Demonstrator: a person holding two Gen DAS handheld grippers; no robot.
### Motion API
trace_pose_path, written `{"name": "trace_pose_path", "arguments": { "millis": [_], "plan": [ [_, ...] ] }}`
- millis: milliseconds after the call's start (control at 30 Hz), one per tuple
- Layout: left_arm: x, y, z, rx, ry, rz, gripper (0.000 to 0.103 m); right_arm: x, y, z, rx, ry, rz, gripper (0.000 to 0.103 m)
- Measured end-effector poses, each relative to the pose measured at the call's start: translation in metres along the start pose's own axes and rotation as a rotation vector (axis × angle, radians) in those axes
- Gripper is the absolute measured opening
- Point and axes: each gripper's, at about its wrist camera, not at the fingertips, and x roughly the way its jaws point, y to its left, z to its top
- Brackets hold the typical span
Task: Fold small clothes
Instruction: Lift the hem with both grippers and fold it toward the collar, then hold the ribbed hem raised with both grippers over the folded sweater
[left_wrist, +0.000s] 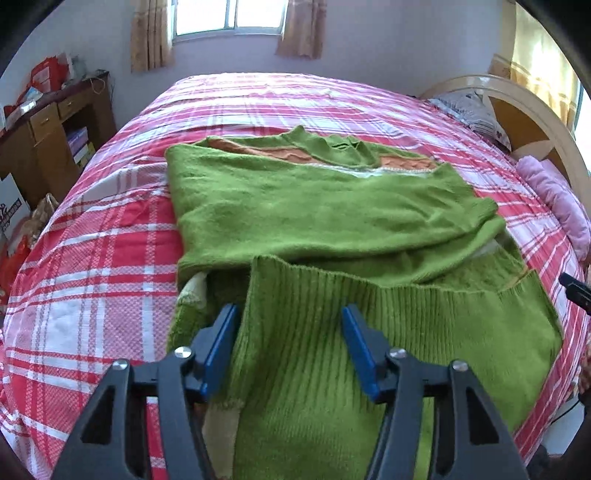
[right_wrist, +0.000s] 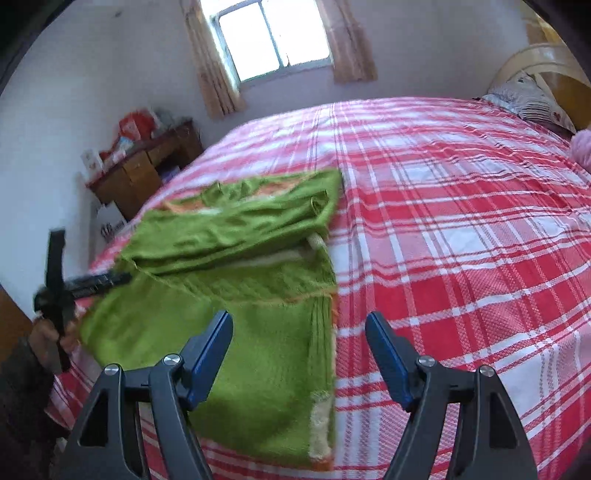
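A green knit sweater (left_wrist: 314, 214) with orange and cream bands lies partly folded on the bed, its ribbed hem (left_wrist: 332, 332) nearest to me. My left gripper (left_wrist: 291, 317) stands open just above that hem, blue pads apart and pressing on nothing. In the right wrist view the sweater (right_wrist: 229, 236) fills the left half. My right gripper (right_wrist: 298, 317) is open over the sweater's right edge, one finger above the knit and the other above the bedcover. The left gripper (right_wrist: 55, 288) shows there too, blurred, held by a hand at the sweater's left side.
The bed carries a red, pink and white plaid cover (left_wrist: 110, 258). A patterned pillow (left_wrist: 472, 110), a pink roll (left_wrist: 561, 199) and a curved headboard (left_wrist: 535, 107) lie at the right. A cluttered wooden desk (left_wrist: 55, 136) stands left of the bed, under a curtained window (left_wrist: 229, 18).
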Motion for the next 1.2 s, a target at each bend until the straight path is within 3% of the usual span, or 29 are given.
{"name": "trace_pose_path", "arguments": {
  "millis": [133, 267, 333, 367, 433, 500, 633, 733, 833, 1067, 1200],
  "plan": [
    [-0.004, 0.007, -0.005, -0.016, 0.005, -0.008, 0.061, 0.017, 0.013, 0.001, -0.076, 0.026, -0.013, 0.075],
    [0.002, 0.008, -0.004, -0.029, 0.002, 0.001, 0.061, 0.042, 0.025, 0.003, -0.148, 0.051, -0.082, 0.075],
    [0.004, 0.003, -0.005, -0.011, -0.002, 0.026, 0.057, 0.056, 0.028, 0.001, -0.167, 0.09, -0.123, 0.067],
    [0.004, 0.002, -0.005, -0.012, -0.004, 0.029, 0.054, 0.061, 0.029, -0.002, -0.168, 0.101, -0.125, 0.062],
    [0.003, 0.001, -0.007, -0.027, -0.01, 0.013, 0.026, 0.057, 0.031, -0.005, -0.168, 0.072, -0.132, 0.047],
    [0.0, 0.0, -0.008, -0.046, -0.019, 0.012, 0.013, 0.051, 0.039, -0.007, -0.201, 0.059, -0.168, 0.011],
    [-0.01, -0.003, -0.009, -0.072, -0.033, 0.029, 0.006, 0.029, 0.047, -0.007, -0.218, -0.001, -0.21, 0.01],
    [-0.026, -0.002, -0.01, -0.115, -0.067, -0.019, 0.005, 0.003, 0.055, -0.003, -0.235, -0.071, -0.219, 0.009],
    [-0.04, -0.007, -0.006, -0.104, -0.096, 0.016, 0.005, -0.014, 0.061, 0.007, -0.245, -0.128, -0.225, 0.009],
    [-0.04, -0.016, 0.013, -0.116, -0.07, 0.1, 0.005, -0.012, 0.071, 0.033, -0.25, -0.187, -0.257, 0.009],
    [-0.04, -0.01, 0.021, -0.15, -0.08, 0.108, 0.005, -0.007, 0.071, 0.049, -0.24, -0.2, -0.26, 0.009]
  ]
}}
